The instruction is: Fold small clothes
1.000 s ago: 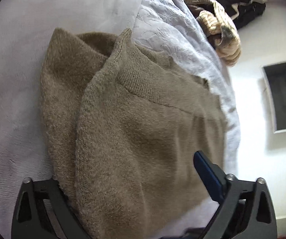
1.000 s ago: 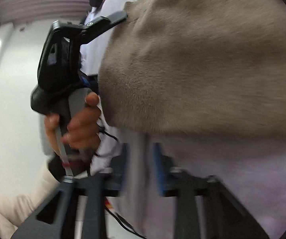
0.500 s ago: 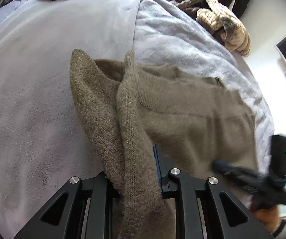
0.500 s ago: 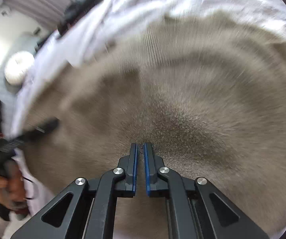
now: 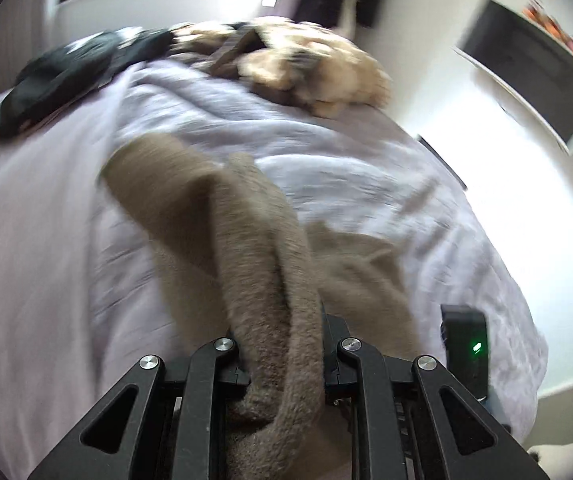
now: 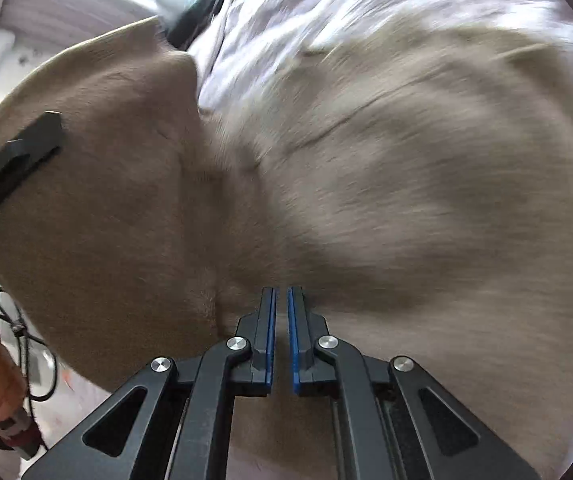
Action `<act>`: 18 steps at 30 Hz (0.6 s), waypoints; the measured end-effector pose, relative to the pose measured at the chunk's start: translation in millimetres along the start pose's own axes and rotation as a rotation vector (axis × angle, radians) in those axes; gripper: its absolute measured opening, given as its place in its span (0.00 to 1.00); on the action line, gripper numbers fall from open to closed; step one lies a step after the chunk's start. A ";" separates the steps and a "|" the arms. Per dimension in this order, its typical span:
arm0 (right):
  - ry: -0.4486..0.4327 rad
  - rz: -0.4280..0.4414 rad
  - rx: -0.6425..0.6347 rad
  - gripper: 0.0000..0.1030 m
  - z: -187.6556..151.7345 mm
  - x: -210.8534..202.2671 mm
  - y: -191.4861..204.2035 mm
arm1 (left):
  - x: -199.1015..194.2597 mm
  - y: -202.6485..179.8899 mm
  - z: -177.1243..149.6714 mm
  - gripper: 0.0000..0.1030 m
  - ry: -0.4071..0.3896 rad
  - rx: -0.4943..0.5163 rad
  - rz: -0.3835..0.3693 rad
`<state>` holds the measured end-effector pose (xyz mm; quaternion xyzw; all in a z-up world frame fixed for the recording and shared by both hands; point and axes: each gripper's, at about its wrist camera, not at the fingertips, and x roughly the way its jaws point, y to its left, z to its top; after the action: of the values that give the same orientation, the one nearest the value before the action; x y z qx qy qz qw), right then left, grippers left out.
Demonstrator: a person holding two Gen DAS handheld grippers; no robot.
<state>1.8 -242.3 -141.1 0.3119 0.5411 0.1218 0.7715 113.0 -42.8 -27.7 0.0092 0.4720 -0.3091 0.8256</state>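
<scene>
While my left tongs (image 5: 282, 344) are clamped on a bunched edge of the brown sweater (image 5: 190, 208) on the bed (image 5: 26, 240), I carry it over evenly. My right tongs (image 6: 279, 320) are together, gripping nothing visible; they should pin the body flat.

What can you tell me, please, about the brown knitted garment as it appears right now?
The brown knitted garment looks like soft, fuzzy wool in a taupe tone. One bunched fold runs up between the fingers of the left tool, which is shut on it, lifting that part off the lilac bedspread. The rest spreads in loose folds over the bed. In the right wrist view it fills most of the picture beyond the right tool, whose jaws are shut; nothing shows between the pads, so a grip is uncertain.
</scene>
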 end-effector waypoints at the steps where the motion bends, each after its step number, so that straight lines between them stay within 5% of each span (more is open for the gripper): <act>1: -0.023 0.014 0.033 0.06 0.5 -13.0 -11.6 | 7.6 -14.7 2.3 0.20 0.009 0.035 -0.008; 5: -0.082 0.074 0.171 0.06 -1.1 -49.1 -61.2 | 49.8 -73.0 3.9 0.20 0.064 0.152 -0.035; 10: -0.060 0.183 0.327 0.11 -7.1 -45.2 -114.4 | 106.6 -118.1 -19.2 0.20 0.174 0.250 -0.004; 16: -0.068 0.259 0.378 0.06 -10.8 -41.2 -128.0 | 97.7 -107.9 -26.8 0.20 0.189 0.155 -0.053; 18: -0.083 0.311 0.428 0.06 -10.8 -45.1 -140.5 | 79.5 -102.3 -25.4 0.37 0.149 0.137 -0.074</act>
<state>-46.5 -371.2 -195.4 0.5522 0.4679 0.1089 0.6813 69.2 -157.7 -76.0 0.0711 0.5099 -0.3695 0.7735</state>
